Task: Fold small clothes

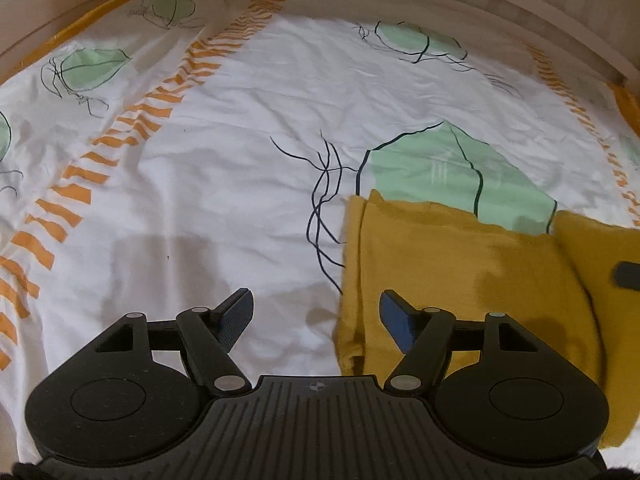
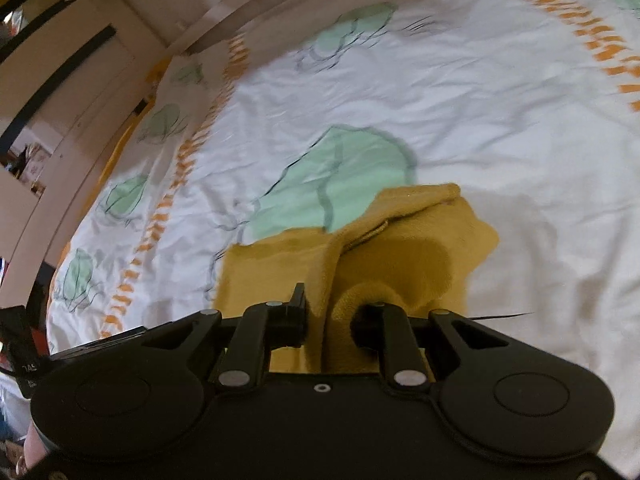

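A mustard-yellow garment (image 1: 460, 264) lies on the bedsheet at the right of the left wrist view, folded lengthwise with a fold line down its left side. My left gripper (image 1: 316, 316) is open and empty, hovering over the garment's left edge, its right finger above the cloth. In the right wrist view my right gripper (image 2: 326, 316) is shut on a bunched fold of the same garment (image 2: 424, 240) and lifts that part off the bed. A dark tip of the right gripper (image 1: 626, 274) shows at the right edge of the left wrist view.
The white bedsheet (image 1: 224, 184) has green shapes and orange striped bands. A wooden bed frame (image 1: 520, 12) runs along the far side. Cupboards (image 2: 72, 92) stand beyond the bed at the left of the right wrist view.
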Motion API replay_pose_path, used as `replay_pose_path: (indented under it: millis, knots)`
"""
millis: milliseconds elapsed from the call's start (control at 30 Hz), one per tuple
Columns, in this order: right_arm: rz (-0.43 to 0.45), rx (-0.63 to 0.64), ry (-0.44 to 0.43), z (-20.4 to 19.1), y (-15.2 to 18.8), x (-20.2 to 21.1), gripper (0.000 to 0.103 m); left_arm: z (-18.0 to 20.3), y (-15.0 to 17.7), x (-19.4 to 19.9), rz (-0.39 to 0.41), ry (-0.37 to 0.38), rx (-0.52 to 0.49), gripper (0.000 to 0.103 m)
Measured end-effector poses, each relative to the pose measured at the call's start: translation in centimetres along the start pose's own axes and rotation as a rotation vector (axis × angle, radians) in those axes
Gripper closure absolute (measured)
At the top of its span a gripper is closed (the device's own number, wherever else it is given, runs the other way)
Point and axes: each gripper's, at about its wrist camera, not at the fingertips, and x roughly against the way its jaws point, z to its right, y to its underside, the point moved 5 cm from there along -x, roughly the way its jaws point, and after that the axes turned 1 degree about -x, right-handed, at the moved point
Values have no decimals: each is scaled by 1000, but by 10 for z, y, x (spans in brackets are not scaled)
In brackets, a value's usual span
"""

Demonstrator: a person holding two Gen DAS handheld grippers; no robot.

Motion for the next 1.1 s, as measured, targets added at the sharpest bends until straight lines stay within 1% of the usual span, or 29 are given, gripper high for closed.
replay_pose_path:
  millis: [100, 200, 333, 500, 600, 667, 700, 733, 833, 933, 1000, 1100]
  knots:
    - [-25, 34, 2, -26, 8, -22, 76, -4, 1, 1, -12, 29, 8, 34]
    - [-52, 56, 5, -46, 16, -40, 76, -9, 2, 1, -19, 39, 21, 34]
    - [-81, 119, 55, -67, 28, -60, 76, -19, 0, 1, -24, 58, 66, 34]
    - [-86, 157, 119, -80, 38, -78, 76, -30, -2, 4, -23, 97, 134, 34]
    - [-85, 186, 152, -87, 40, -87, 76, -36, -4, 5, -20, 107, 162, 34]
    - [-82, 203, 165, -91, 42, -91, 74, -38, -4, 5, -21, 110, 177, 34]
    - [-81, 201, 164, -93, 42, -94, 73, -39, -5, 5, -22, 112, 183, 34]
    - [-82, 189, 148, -94, 43, -96, 70, -40, -5, 5, -24, 114, 189, 34]
    - [-83, 169, 87, -100, 44, -101, 65, -42, -4, 5, -26, 119, 197, 34]
    - [-70, 137, 1, -105, 43, -96, 66, -41, -4, 5, -27, 115, 196, 34]
    - [-54, 120, -36, -107, 42, -90, 66, -40, -4, 5, -29, 115, 194, 34]
    - [-29, 121, -49, -108, 39, -80, 66, -38, -3, 3, -34, 118, 187, 34]
